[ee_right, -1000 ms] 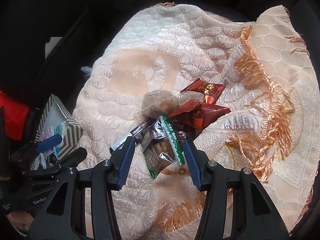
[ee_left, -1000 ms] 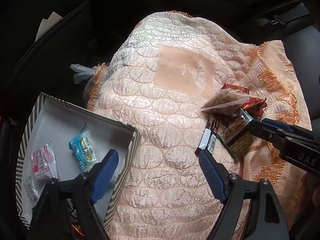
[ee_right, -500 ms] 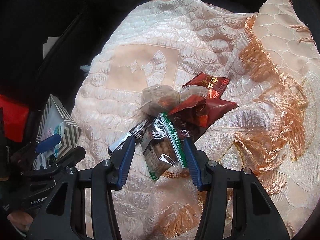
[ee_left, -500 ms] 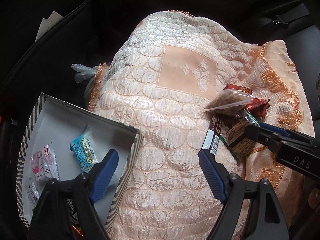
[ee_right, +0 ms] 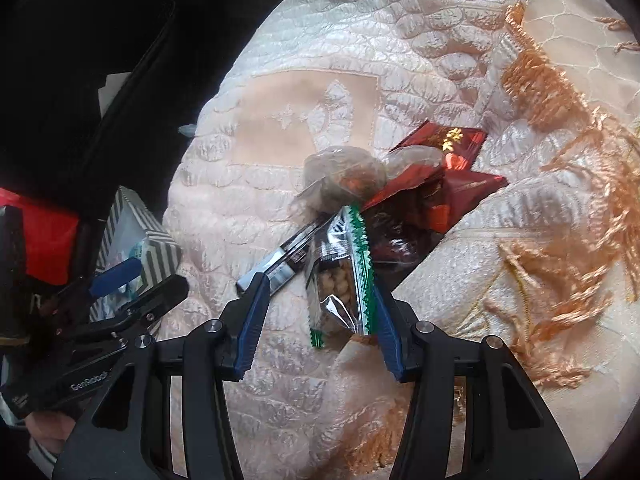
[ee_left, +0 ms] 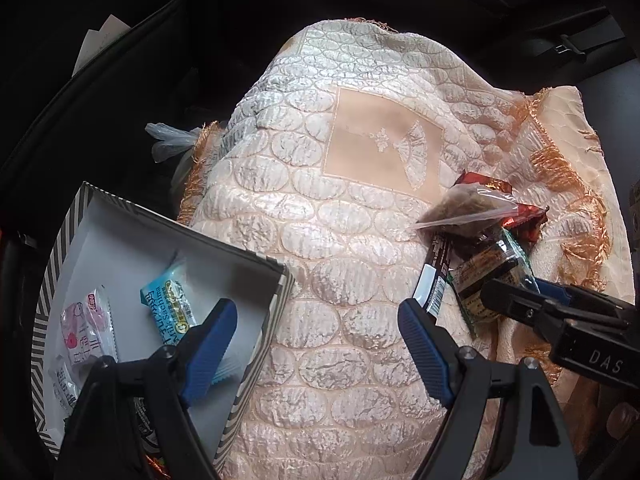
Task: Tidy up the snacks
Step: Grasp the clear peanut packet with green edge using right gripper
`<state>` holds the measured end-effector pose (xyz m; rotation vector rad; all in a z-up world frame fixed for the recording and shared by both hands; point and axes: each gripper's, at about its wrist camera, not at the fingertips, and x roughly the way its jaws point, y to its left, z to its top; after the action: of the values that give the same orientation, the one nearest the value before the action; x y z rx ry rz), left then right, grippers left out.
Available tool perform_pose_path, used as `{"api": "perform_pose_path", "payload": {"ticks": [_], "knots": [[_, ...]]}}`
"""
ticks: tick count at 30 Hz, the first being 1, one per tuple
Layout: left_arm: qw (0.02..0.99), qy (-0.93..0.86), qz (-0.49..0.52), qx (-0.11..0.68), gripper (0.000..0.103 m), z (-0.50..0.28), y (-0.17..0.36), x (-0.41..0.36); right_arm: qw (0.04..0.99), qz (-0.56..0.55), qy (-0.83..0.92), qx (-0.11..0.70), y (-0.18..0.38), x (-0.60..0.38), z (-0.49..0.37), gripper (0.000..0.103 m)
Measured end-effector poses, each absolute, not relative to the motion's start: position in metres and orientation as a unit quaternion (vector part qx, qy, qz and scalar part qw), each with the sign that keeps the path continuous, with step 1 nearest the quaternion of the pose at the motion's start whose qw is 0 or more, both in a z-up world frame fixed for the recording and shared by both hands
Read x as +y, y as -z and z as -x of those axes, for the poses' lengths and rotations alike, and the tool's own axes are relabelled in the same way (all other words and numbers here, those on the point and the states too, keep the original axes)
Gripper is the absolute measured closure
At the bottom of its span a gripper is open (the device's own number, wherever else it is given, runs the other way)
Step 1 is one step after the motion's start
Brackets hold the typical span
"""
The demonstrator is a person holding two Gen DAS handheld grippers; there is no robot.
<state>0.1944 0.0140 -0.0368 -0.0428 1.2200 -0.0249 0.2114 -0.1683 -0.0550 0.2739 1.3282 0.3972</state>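
Right gripper (ee_right: 318, 320) has tilted nearer the green-edged peanut packet (ee_right: 342, 280), centre frame; jaws open, straddling it, so pickup looks imminent. Left gripper (ee_left: 316, 348), jaws open and empty, waits beside the striped box (ee_left: 256, 340), lower left.

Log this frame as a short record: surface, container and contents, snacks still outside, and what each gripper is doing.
surface: quilted peach cloth with orange fringe
container: striped box, open, at the cloth's left edge
in box: blue-wrapped snack, pink-wrapped snack
outside box: pile on the cloth with peanut packet, black bar, red packets, clear bag
left gripper: open, empty, straddling the box's near corner
right gripper: open, fingers either side of the peanut packet
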Motion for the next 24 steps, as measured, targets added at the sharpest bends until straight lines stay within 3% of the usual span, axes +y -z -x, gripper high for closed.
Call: {"api": "perform_pose_path", "payload": {"ticks": [5, 7, 9, 11, 14, 24], "knots": [[0.82, 0.012, 0.039, 0.571, 0.019, -0.209, 0.038, 0.014, 0.766, -0.12, -0.167, 0.609, 0.062, -0.164, -0.214, 0.053], [0.82, 0.013, 0.05, 0.569, 0.016, -0.218, 0.037, 0.012, 0.768, -0.12, -0.16, 0.608, 0.066, -0.164, -0.215, 0.057], [0.819, 0.012, 0.059, 0.571, 0.011, -0.229, 0.037, 0.009, 0.772, -0.108, -0.15, 0.608, 0.068, -0.164, -0.214, 0.076], [0.822, 0.019, 0.064, 0.565, 0.011, -0.237, 0.036, 0.005, 0.775, -0.11, -0.145, 0.605, 0.068, -0.165, -0.21, 0.08], [0.825, 0.021, 0.052, 0.562, 0.006, -0.241, 0.033, -0.004, 0.78, -0.113, -0.141, 0.599, 0.063, -0.17, -0.203, 0.082], [0.843, -0.004, 0.02, 0.537, 0.004, -0.238, 0.03, 0.003, 0.776, -0.131, -0.139, 0.602, 0.06, -0.177, -0.195, 0.082]]}}
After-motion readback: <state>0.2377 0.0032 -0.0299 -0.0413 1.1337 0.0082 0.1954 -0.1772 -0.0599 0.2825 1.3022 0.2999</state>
